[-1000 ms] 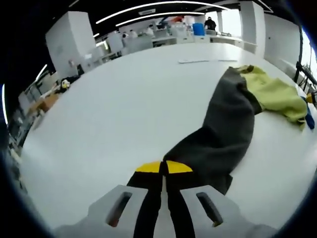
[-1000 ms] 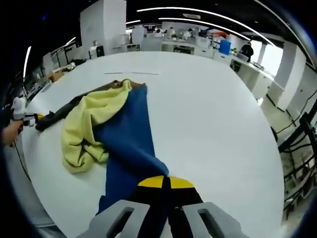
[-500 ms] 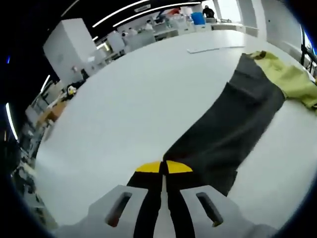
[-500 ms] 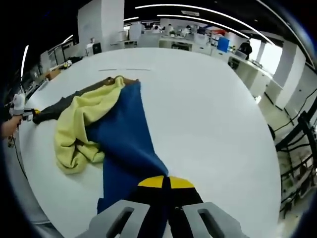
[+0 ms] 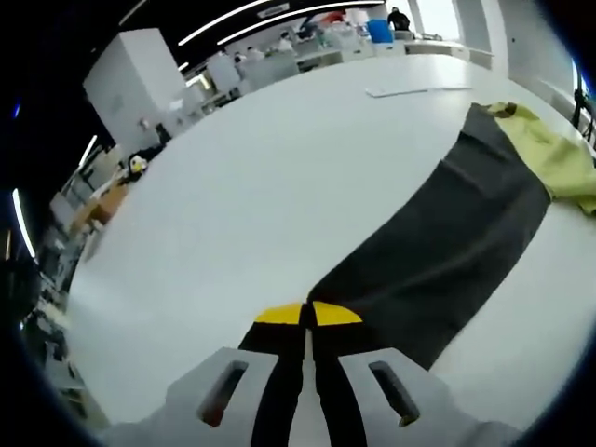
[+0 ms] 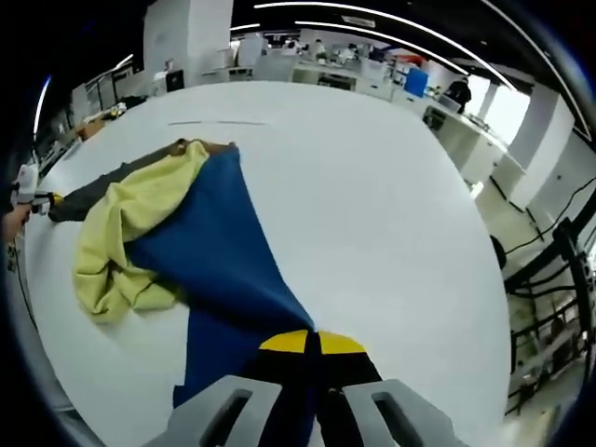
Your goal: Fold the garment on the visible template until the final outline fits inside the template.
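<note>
White table, ceiling light strips, distant workbenches.

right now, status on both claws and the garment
Left claw shut on dark sleeve. Right claw shut on blue sleeve. Garment spread between them on white table, yellow middle bunched, not folded yet. Nothing in the way.

No legible text or labels
</note>
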{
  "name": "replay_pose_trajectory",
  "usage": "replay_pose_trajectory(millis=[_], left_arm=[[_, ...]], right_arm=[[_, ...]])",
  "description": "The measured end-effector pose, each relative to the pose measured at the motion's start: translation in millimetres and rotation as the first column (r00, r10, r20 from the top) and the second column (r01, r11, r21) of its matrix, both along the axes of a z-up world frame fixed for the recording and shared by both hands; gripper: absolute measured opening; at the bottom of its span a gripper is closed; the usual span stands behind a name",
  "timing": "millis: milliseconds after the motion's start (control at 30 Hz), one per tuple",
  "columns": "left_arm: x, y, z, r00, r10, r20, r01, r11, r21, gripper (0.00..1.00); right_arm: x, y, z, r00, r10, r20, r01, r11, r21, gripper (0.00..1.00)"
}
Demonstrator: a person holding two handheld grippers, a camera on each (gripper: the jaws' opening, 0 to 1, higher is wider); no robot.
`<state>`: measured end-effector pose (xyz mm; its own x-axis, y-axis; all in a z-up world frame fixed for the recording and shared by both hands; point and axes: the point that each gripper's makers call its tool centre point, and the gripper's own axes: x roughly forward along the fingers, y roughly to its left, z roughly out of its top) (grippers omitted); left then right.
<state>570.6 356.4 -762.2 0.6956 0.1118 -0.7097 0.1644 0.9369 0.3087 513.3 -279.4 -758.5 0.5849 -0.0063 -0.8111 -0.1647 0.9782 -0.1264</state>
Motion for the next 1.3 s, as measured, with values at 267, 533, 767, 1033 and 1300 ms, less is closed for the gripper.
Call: replay_pose_trajectory(millis=[267, 533, 767, 1033, 1300], left_arm=[[8.0, 3.9, 0.2, 1.0, -0.013, -0.009, 0.014, 1.0, 0.012, 0.0], [17.0, 8.9, -0.1, 1.0, -0.016, -0.013, 0.016, 1.0, 0.02, 0.0], [23.7, 10.5, -0.9, 1.0, -0.02, -0.017, 0.02, 0.999, 0.026, 0.0], [29.7, 11.8, -1.2, 1.0, -0.019, -0.018, 0.019, 0.999, 0.032, 0.0], [34.6, 14.1, -1.2, 1.0, -0.011, -0.018, 0.012, 0.999, 0.032, 0.0]], right_arm=[[15.1, -16.8, -2.8, 0.999, 0.033, -0.015, -0.035, 0.996, -0.082, 0.0], [34.8, -34.0, -5.9, 0.999, 0.048, -0.02, -0.051, 0.989, -0.138, 0.0], [52.6, -49.3, -9.2, 0.999, 0.034, -0.017, -0.036, 0.986, -0.161, 0.0], [70.2, -67.0, -7.5, 1.0, 0.001, -0.016, -0.004, 0.984, -0.178, 0.0], [82.7, -88.5, -9.0, 1.0, -0.013, -0.024, 0.007, 0.968, -0.25, 0.0]])
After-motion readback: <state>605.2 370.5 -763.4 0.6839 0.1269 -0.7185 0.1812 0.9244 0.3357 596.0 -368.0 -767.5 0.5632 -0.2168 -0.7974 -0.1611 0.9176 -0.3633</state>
